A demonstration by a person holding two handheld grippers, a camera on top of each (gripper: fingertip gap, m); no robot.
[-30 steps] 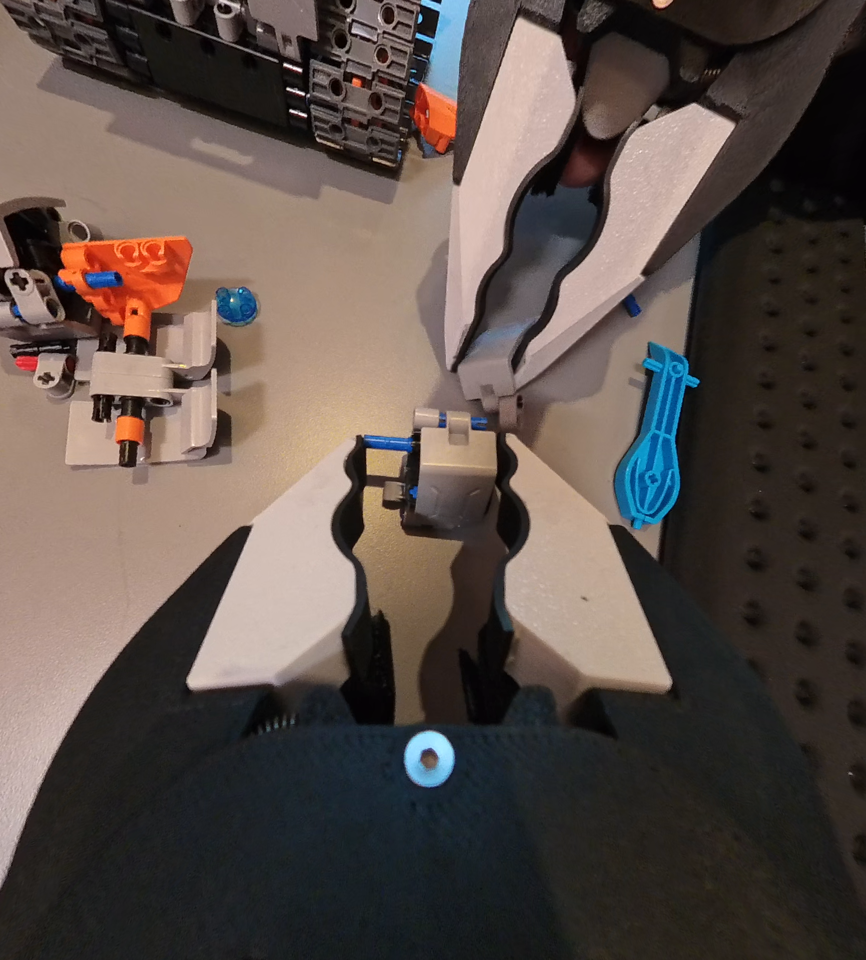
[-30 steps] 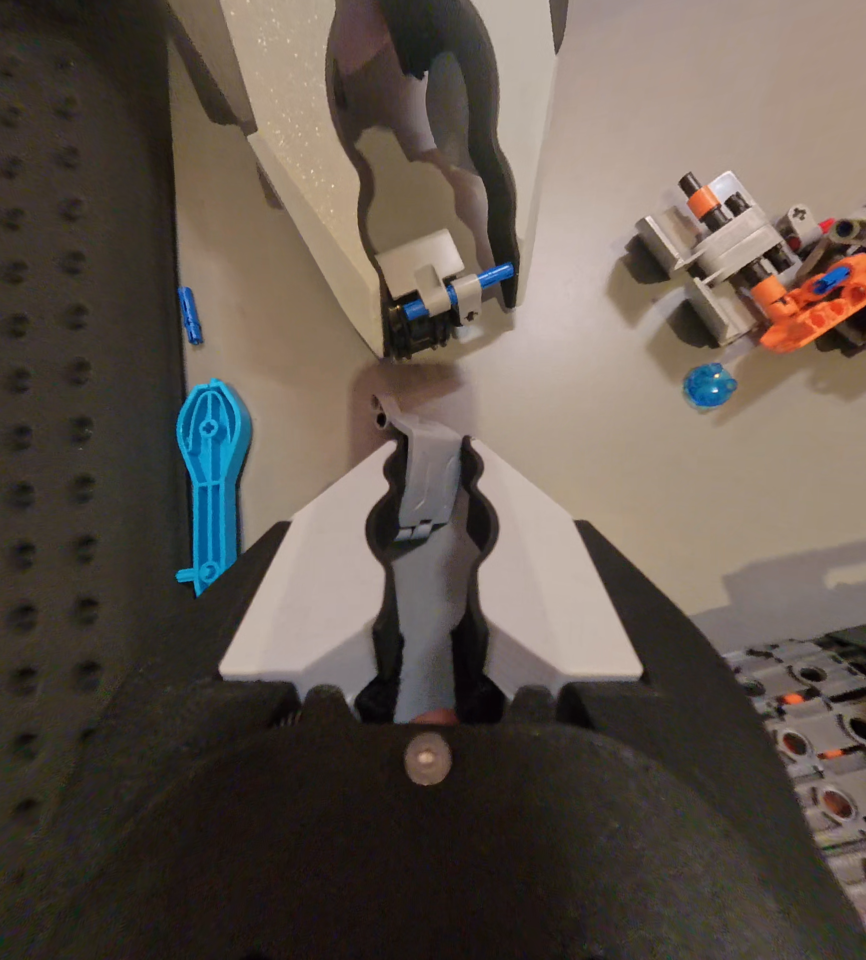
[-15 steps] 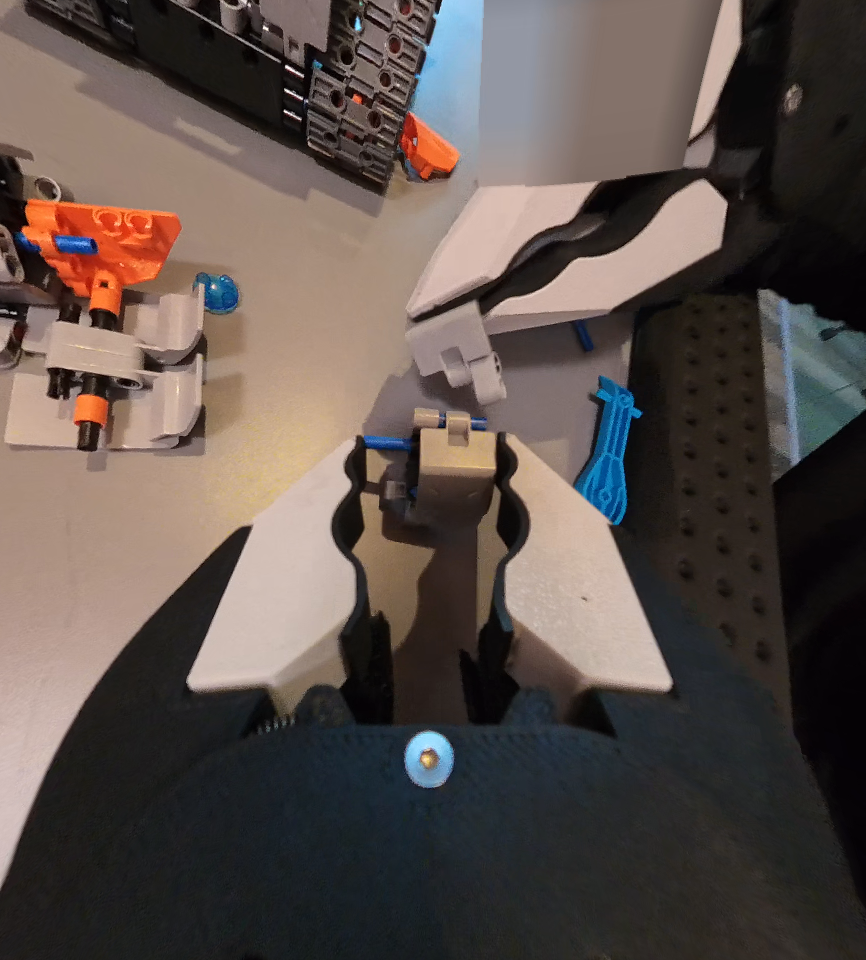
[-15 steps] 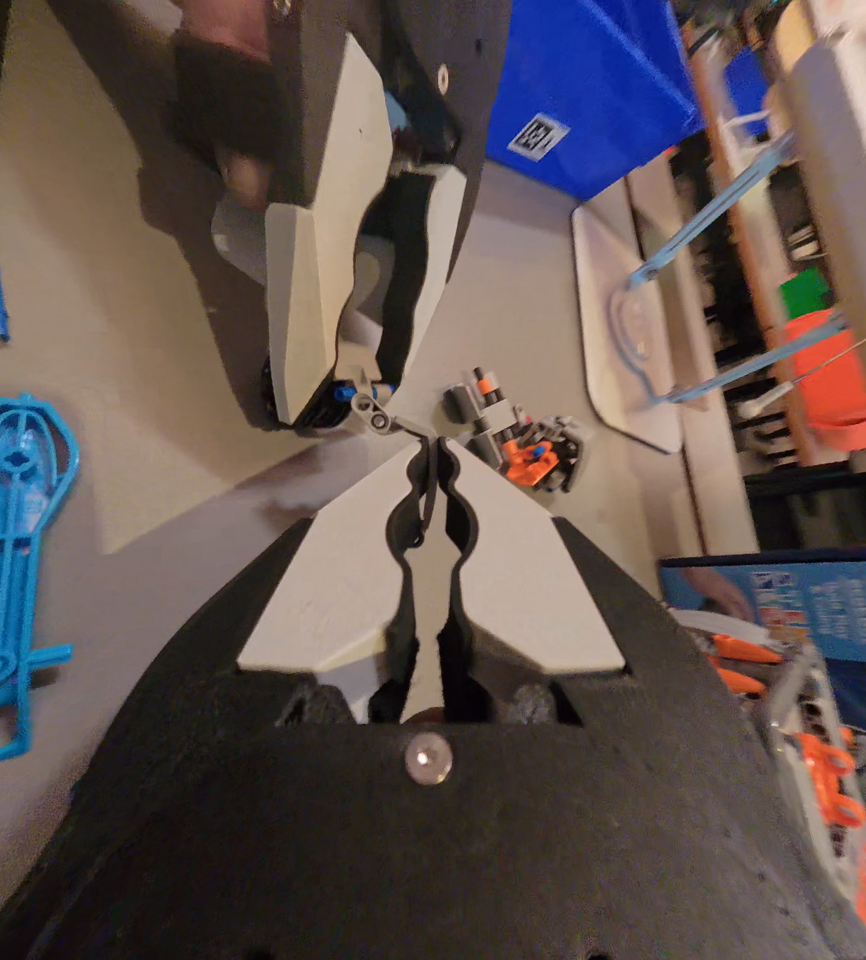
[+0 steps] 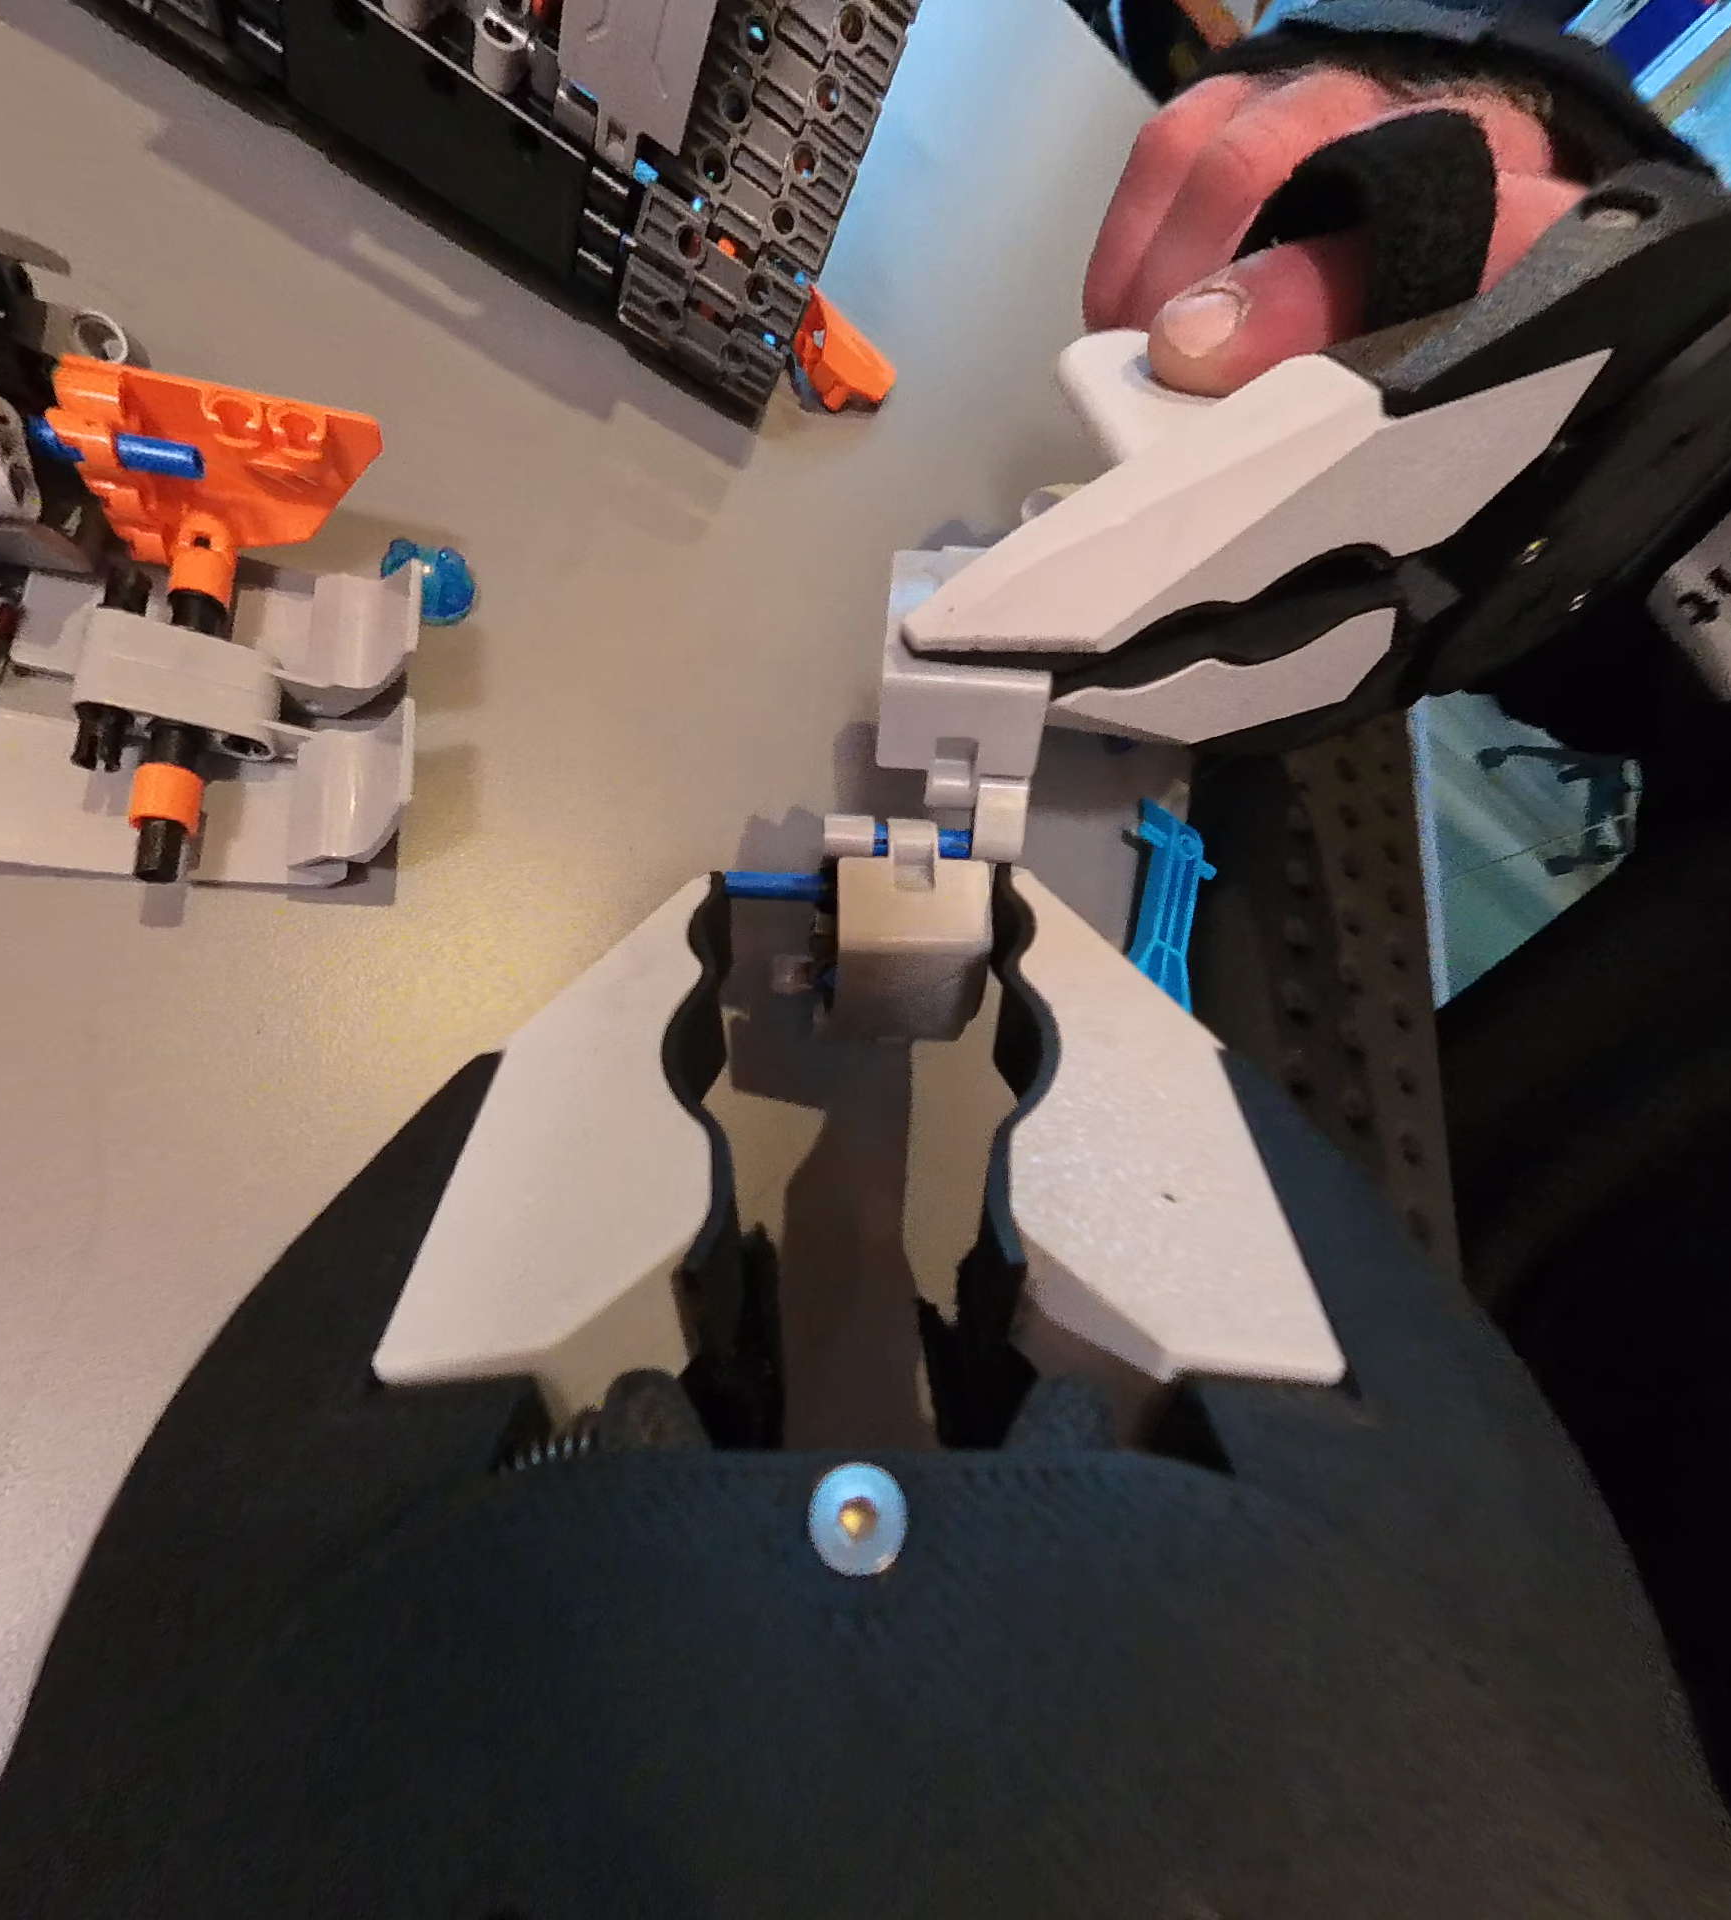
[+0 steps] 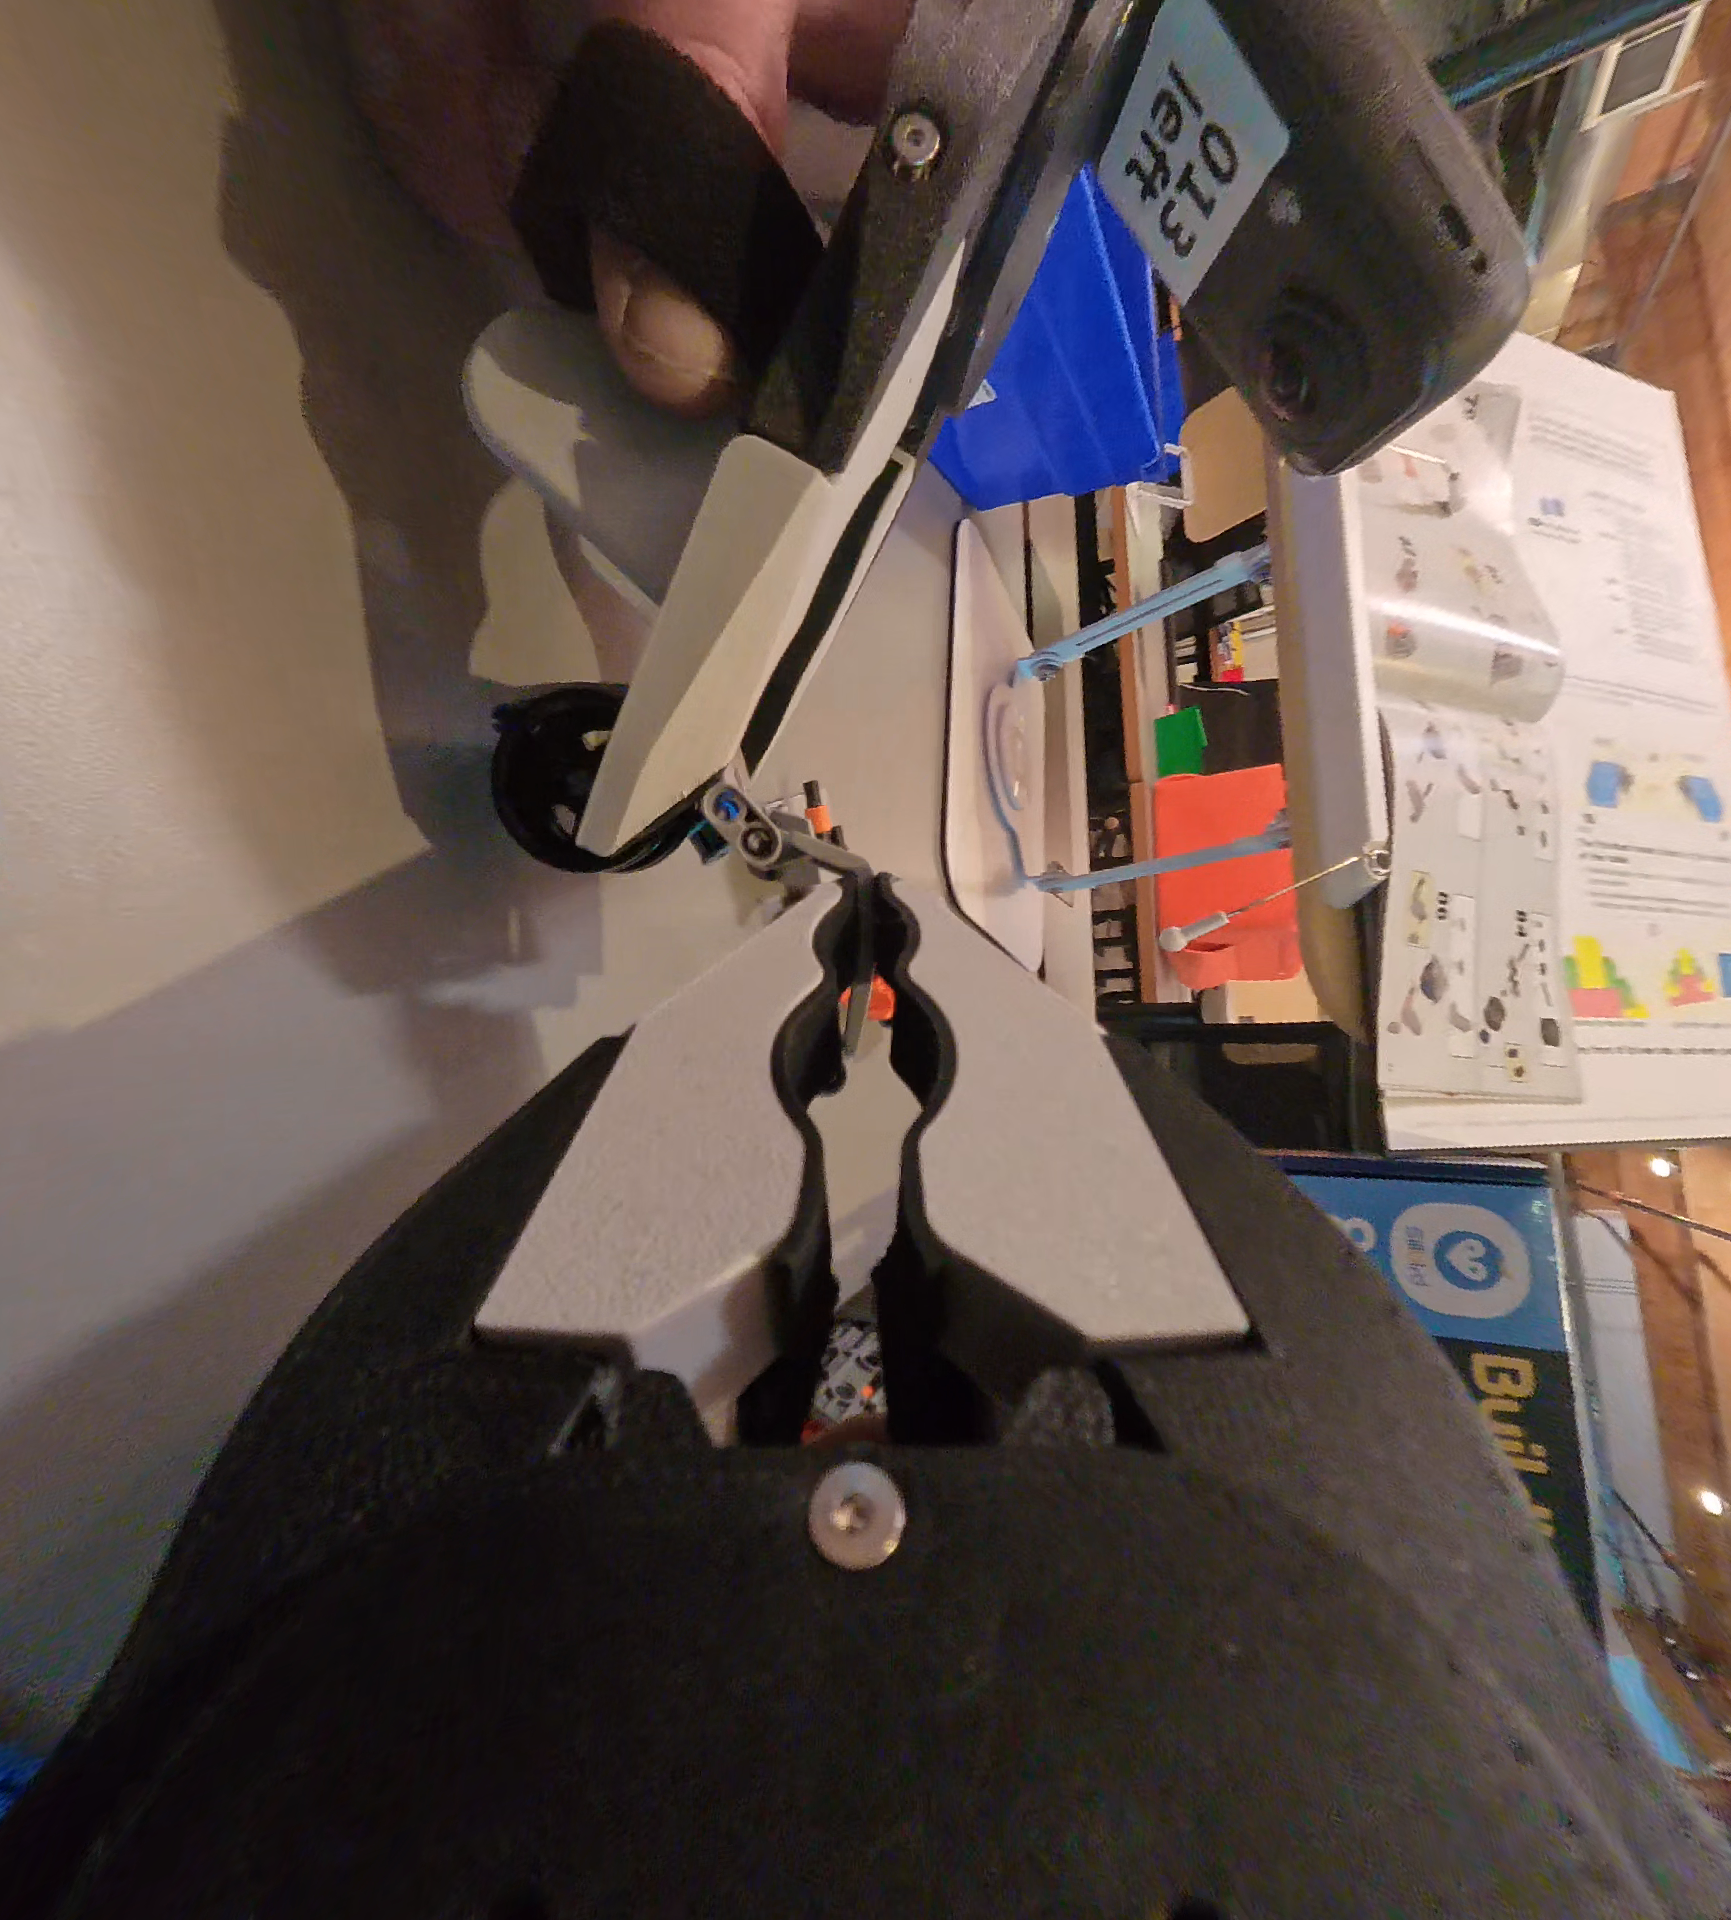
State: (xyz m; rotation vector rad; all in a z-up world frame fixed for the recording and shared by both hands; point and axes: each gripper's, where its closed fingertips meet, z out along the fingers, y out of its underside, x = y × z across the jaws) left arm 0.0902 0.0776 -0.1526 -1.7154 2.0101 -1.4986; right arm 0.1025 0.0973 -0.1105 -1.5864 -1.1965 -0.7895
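the left claw is narrowed onto a small grey block assembly with a thin blue axle across its top, just above the tabletop. the right claw is clamped on a flat grey hinged panel, whose knuckle meets that axle. a skewed push could likely bend or pop the axle, or twist either piece loose. farther off lie an orange-and-grey subassembly, a blue tool and a large dark model. both claws carry printed tags; a booklet and a box also bear writing.
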